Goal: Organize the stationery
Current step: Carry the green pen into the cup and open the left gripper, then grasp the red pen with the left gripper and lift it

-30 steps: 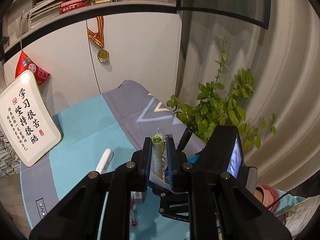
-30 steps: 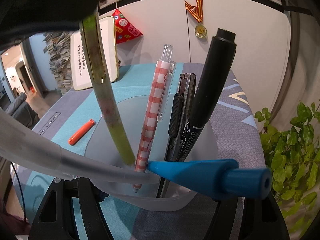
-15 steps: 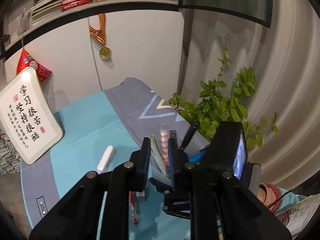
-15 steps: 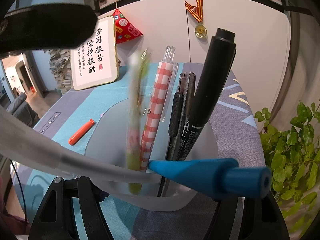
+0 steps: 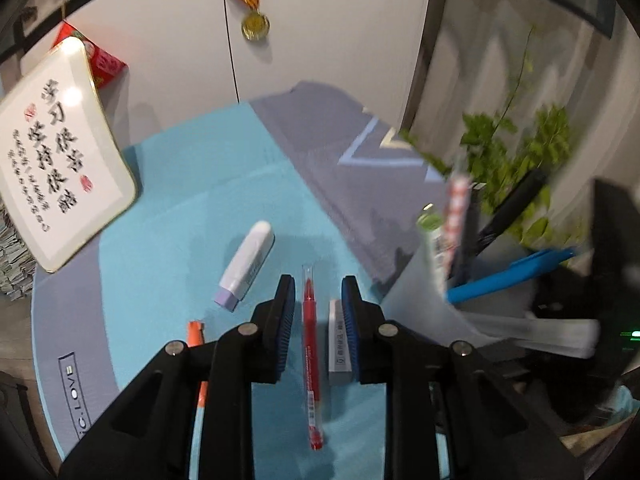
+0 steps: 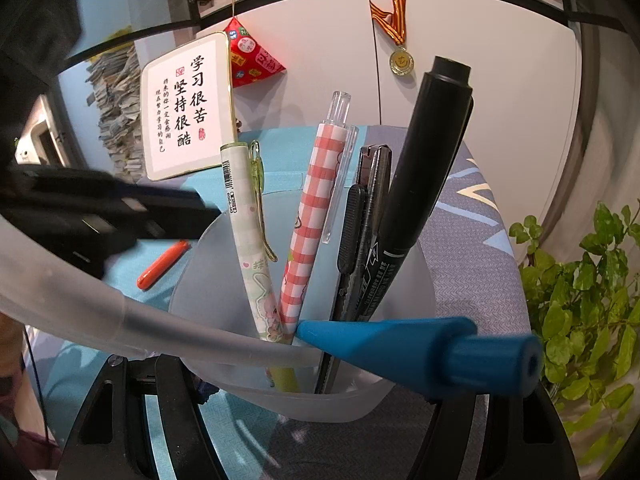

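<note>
Left tongs [image 5: 318, 300]: jaws opening, nothing pinched. They hang over the blue mat [image 5: 192, 200], pointing steeply down. A red pen [image 5: 310, 344] lies on the mat directly below the gap between the jaws, not touched. A grey eraser [image 5: 338, 336] lies just beside the red pen, partly hidden behind the right jaw. A white correction tape [image 5: 246, 266] lies ahead and to the left of the tongs; an orange pen [image 5: 196, 330] shows behind the left jaw.

Right tongs [image 6: 320, 400]: fingertips hidden by a frosted cup [image 6: 224, 264] that sits between the arms; apparently clamped on it, though contact is hidden. The cup holds a green pen [image 6: 248, 240], a checked pen [image 6: 316, 216], a black marker [image 6: 424, 184] and a blue pen [image 6: 420, 348].
</note>
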`<state>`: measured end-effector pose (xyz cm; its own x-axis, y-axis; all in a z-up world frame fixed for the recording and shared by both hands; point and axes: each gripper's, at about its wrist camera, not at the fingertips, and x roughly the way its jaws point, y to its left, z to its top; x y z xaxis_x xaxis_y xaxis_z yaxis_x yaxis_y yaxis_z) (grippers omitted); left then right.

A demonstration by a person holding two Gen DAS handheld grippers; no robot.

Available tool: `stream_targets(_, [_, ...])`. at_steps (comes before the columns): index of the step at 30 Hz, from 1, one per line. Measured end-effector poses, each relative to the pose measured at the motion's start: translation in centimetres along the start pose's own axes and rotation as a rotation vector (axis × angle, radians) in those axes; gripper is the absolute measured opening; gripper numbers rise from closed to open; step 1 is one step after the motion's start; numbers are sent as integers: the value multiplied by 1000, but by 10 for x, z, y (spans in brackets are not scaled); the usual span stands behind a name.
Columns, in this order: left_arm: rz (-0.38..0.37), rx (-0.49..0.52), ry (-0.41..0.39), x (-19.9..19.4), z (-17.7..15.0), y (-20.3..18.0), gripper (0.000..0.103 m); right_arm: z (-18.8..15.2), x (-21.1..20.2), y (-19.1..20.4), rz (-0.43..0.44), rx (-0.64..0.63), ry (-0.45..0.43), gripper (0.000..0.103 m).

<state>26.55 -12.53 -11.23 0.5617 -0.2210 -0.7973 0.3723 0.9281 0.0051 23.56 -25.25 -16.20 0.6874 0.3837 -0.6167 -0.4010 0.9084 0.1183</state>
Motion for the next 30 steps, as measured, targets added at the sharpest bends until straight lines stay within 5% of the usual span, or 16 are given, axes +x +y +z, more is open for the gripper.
stream_targets(19, [11,-36,94,59,2,15,19,-1,-1,0,-3,5,6,73])
stream_targets(21, [16,-28,85,59,0,15,19,-1,-1,0,-3,5,6,73])
stream_targets(22, [13,-23,85,59,0,15,10,-1,-1,0,-2,6,6,73])
stream_targets(30, [6,-52,-1,21,1,22,9,-1,-1,-1,-3,5,7,73])
